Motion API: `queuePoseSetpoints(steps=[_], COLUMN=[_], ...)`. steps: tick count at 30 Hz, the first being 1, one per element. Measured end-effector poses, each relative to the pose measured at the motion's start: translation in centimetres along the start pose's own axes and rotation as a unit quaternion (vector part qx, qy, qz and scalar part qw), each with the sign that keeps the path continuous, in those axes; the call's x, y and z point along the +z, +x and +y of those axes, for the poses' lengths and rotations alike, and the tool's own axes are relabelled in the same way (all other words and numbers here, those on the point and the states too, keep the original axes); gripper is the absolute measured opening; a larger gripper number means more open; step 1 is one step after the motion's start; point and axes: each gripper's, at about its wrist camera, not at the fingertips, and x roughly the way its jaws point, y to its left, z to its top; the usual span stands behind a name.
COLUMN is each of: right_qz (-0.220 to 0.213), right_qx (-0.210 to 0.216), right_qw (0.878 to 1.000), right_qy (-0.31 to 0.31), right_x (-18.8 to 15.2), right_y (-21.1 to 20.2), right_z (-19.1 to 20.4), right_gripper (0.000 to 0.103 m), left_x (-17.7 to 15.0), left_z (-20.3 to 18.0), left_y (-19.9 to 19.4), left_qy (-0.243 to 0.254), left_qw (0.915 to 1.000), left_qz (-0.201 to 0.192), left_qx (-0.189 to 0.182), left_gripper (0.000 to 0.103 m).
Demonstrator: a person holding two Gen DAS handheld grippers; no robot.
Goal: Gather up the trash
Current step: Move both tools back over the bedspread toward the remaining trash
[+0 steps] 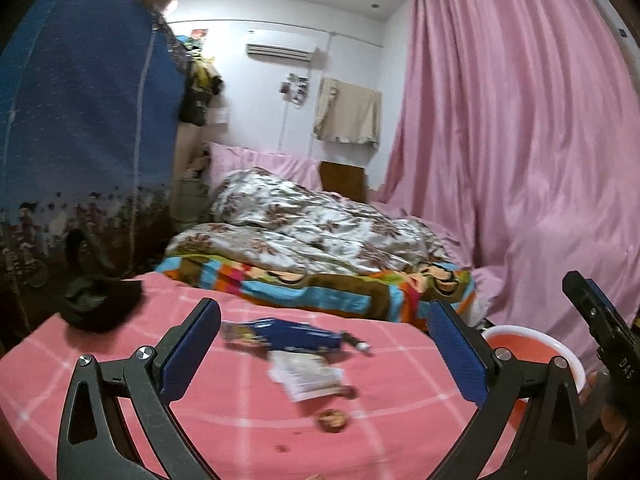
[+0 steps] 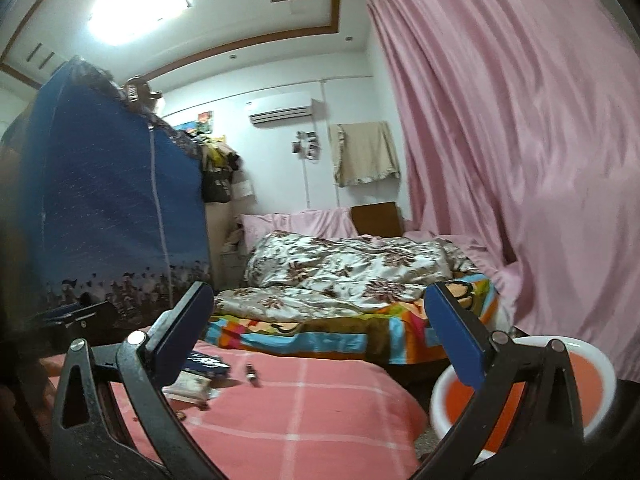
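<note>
Approach step, nothing grasped yet. Left gripper (image 1: 320,348) hangs over the pink bed (image 1: 248,432) with fingers wide and empty, aimed at the trash. Blue wrapper (image 1: 288,336) lies flat between the fingers in the left view; white wrapper (image 1: 308,376) sits just beside it, nearer the camera, edges touching or overlapping, blurred. A small round brown scrap (image 1: 332,420) lies nearer still, and a small dark tube (image 1: 356,343) sits by the blue wrapper's end. Right gripper (image 2: 320,336) also has wide fingers holding nothing, held near the basin (image 2: 596,368) beside the bed, which is probably the drop spot. Next move probably: lower the left gripper onto the blue wrapper, close, carry it to the basin. Thin flat film, so a low pinch at an edge is needed.
</note>
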Motion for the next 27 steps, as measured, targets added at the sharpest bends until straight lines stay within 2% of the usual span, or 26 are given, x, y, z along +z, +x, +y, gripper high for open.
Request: queuePoseSetpoints(steps=[6,11,15,18,20,24,27], right_qz=[0.025,0.068,0.102,0.131,0.155,0.201,0.228], right_qx=[0.031,0.049,0.068,0.088,0.099,0.123,0.132], right_qw=[0.999,0.996,0.991,0.986,0.981,0.968,0.961], right_qy=[-0.009,-0.028,-0.046,-0.055,-0.066,-0.081,-0.086], right_x=[-1.0,-2.1,-3.2,-4.2,-4.9,-6.3,-7.2], right_y=[2.0,4.4,5.6,6.4,7.0,8.3,8.9], right_z=[3.4,5.7,6.3,6.4,6.4,6.5,6.6], right_gripper=[0.103,0.103,0.103,0.09,0.078,0.065,0.054], left_x=[-0.4,-1.6,-2.5,-2.9,-3.2,-3.6,-3.9], left_z=[3.2,4.9,5.2,5.3,5.2,4.5,4.1], left_y=[-1.2,-1.0,0.1,1.1,1.8,3.4,4.5], left_qy=[-0.001,0.007,0.003,-0.004,-0.006,-0.005,-0.003], left_qw=[0.9995,0.9982,0.9966,0.9948,0.9931,0.9879,0.9826], left_qz=[0.007,0.038,0.07,0.098,0.115,0.155,0.185], left_qx=[0.03,0.045,0.042,0.029,0.021,0.003,-0.02], left_gripper=[0.101,0.101,0.101,0.101,0.101,0.099,0.086])
